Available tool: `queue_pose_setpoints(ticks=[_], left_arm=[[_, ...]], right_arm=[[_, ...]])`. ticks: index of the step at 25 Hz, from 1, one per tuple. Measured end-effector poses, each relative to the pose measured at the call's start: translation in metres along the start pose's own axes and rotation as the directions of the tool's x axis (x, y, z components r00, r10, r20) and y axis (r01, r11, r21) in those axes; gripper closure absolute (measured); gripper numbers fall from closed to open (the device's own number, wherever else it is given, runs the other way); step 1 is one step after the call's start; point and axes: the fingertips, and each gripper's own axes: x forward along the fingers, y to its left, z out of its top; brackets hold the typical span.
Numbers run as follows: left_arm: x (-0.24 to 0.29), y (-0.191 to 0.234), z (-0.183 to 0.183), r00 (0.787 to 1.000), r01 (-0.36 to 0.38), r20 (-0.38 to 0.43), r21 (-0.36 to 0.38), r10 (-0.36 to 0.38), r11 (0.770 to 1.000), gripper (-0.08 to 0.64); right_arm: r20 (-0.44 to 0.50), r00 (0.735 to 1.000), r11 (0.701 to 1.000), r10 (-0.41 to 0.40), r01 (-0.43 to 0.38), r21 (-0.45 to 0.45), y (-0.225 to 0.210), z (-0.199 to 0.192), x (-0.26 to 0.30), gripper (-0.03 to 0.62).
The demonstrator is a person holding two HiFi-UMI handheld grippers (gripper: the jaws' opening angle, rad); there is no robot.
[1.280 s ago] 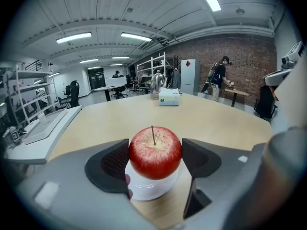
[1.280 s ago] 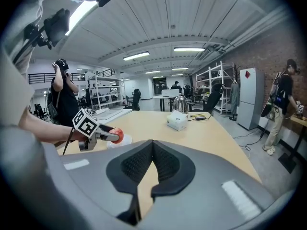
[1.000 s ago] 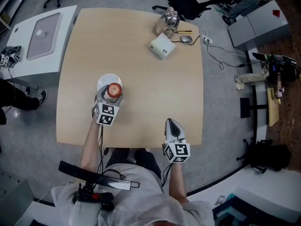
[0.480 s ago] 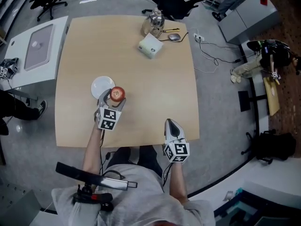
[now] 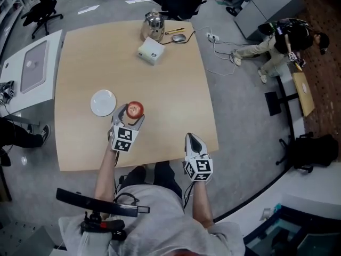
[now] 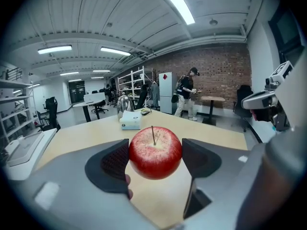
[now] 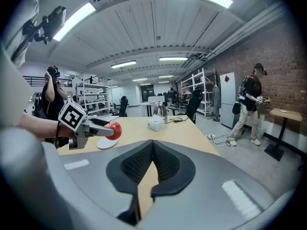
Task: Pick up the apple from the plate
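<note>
The left hand-held gripper (image 5: pixel 131 112) is clenched on the apple (image 5: pixel 135 109). Its two dark pads press the red fruit from either side, and the stem points straight up. In the left gripper view the apple hangs clear of the pale wooden surface (image 5: pixel 170 100), with nothing under it but bare wood. From above, the apple is off to the right of the white plate (image 5: pixel 103 102), close beside it but not over it. The plate lies flat with nothing on it.

The right hand-held gripper (image 5: pixel 193 141) hovers near the front edge of the surface, well apart from the apple. Its jaws are pressed together with nothing between them. Its own camera looks across at the other gripper, where the apple shows as a small red ball above and just beside the plate.

At the far end of the surface a white box (image 5: pixel 149 51) sits near a shiny metal kettle (image 5: pixel 153 21). A computer mouse (image 5: pixel 179 37) lies just to the right of them, and its cable trails off the edge to the floor. Beyond the surface, by the brick wall, a person (image 6: pixel 184 92) stands in a dark top.
</note>
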Motion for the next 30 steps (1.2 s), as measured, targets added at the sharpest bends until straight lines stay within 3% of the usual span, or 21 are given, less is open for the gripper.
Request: queue_pose_setpoints(ticks=[11, 30], left_arm=[[0.042, -0.074, 0.036, 0.998, 0.065, 0.01, 0.017, -0.065, 0.998, 0.193], [0.131, -0.151, 0.069, 0.989, 0.143, -0.027, 0.056, -0.142, 0.988, 0.193]], right_arm=[[0.006, 0.999, 0.998, -0.045, 0.044, 0.043, -0.079, 0.001, -0.018, 0.586], [-0.029, 0.995, 0.992, -0.097, 0.099, 0.078, -0.182, -0.008, -0.012, 0.586]])
